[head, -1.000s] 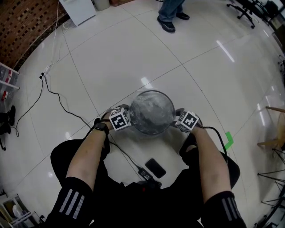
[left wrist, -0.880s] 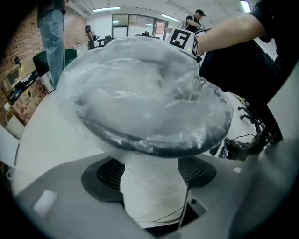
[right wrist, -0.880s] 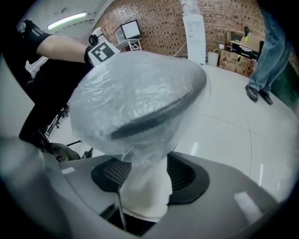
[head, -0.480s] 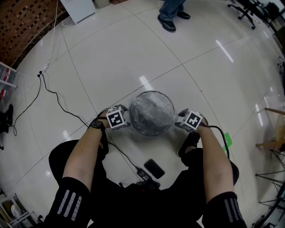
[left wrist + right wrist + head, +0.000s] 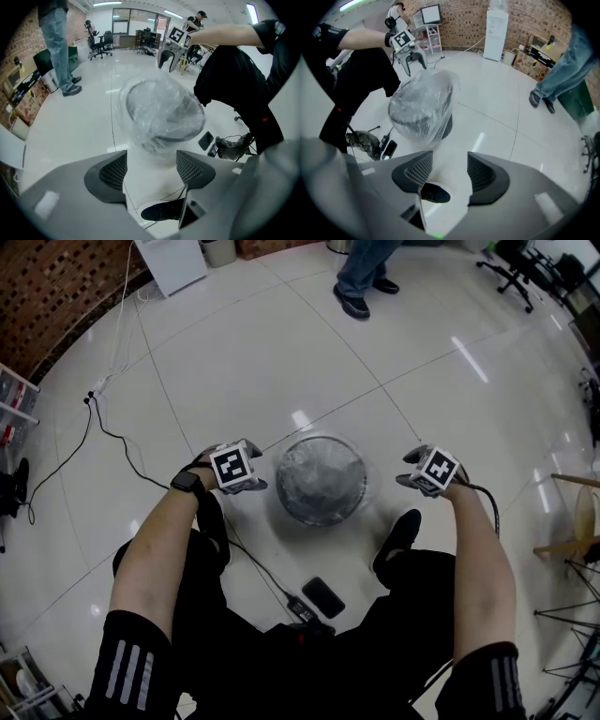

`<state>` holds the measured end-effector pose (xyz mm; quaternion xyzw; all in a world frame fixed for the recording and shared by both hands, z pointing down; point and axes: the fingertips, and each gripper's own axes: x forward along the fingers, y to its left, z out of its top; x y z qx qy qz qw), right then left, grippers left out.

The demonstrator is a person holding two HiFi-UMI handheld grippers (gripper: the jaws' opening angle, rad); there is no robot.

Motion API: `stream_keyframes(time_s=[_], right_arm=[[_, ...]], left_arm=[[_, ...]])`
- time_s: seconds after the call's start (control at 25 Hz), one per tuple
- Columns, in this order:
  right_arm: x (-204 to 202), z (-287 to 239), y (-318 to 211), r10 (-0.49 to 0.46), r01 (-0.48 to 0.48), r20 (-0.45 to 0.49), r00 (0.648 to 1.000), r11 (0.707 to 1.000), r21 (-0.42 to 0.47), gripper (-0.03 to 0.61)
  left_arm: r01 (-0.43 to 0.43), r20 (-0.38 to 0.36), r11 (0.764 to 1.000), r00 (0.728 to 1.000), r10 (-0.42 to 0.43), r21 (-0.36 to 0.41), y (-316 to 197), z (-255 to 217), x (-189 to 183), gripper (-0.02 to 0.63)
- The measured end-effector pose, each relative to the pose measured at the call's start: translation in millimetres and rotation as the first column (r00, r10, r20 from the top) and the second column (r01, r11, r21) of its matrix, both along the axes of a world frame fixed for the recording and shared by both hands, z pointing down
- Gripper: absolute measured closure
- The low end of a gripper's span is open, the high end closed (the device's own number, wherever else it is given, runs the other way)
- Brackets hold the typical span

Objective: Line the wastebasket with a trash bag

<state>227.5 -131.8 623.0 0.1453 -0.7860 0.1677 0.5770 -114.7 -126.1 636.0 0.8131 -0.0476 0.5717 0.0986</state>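
In the head view, the wastebasket [image 5: 322, 514] stood on the glossy white floor [image 5: 234, 362] just in front of your knees. The clear trash bag [image 5: 322, 474] was spread inside it and over its rim. Your left gripper [image 5: 247, 487] hung just beside the wastebasket's left edge, and your right gripper [image 5: 409, 480] a little farther off on the right, neither touching it. A dark phone [image 5: 326, 596] lay on the floor between your legs, and a person in jeans [image 5: 361, 273] stood at the far side. In the left gripper view, the jaws stood wide but were closing, with nothing held between them. Only floor and your shoe [image 5: 161, 211] showed through the gap, and the wastebasket sat ahead with the plastic folded down over its outside. In the right gripper view, the jaws were spread apart and empty over bare floor. The lined wastebasket stood ahead and to the left, the trash bag hanging loosely down its wall.
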Motion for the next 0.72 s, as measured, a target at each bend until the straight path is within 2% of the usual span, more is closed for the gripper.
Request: stream_keyframes(time_s=[0.16,0.28,0.4,0.52,0.6,0.68,0.72], right_arm=[[-35.0,-19.3,-22.7,0.109,-0.111,0.189,0.976,0.994,0.001,0.336],[-78.4,-37.8,-41.7,0.112,-0.124,0.297,0.948,0.992,0.021,0.336],[-112.5,-32.7,-49.2,0.086,-0.098,0.297,0.951,0.995,0.026,0.337],[-128.4,-13.4,-46.8,0.031,-0.036,0.227,0.974,0.999,0.02,0.357],[-128.3,-4.4,-50.3,0.005,-0.013,0.175,0.985,0.999,0.045,0.455],[-124.1,-0.4,-58.5,0.031,-0.041,0.169,0.985,0.997,0.059,0.566],[-121.3,0.1,-64.1,0.059,-0.071,0.178,0.982,0.996,0.061,0.571]], left_arm=[[0.01,-0.132,1.0,0.991,-0.009,0.008,-16.1,-33.2,41.8,0.304],[0.048,-0.165,0.999,0.985,-0.045,0.018,-34.4,-37.6,62.4,0.328],[0.087,-0.168,0.996,0.982,-0.082,0.027,-49.9,-25.3,75.6,0.373],[0.094,-0.141,0.995,0.986,-0.087,0.038,-58.7,-9.8,84.7,0.432],[0.092,-0.135,0.995,0.987,-0.086,0.037,-62.6,-6.2,90.1,0.509],[0.104,-0.157,0.994,0.983,-0.099,0.025,-68.2,-8.4,95.3,0.53],[0.118,-0.174,0.993,0.978,-0.112,0.025,-73.3,-11.5,96.8,0.547]])
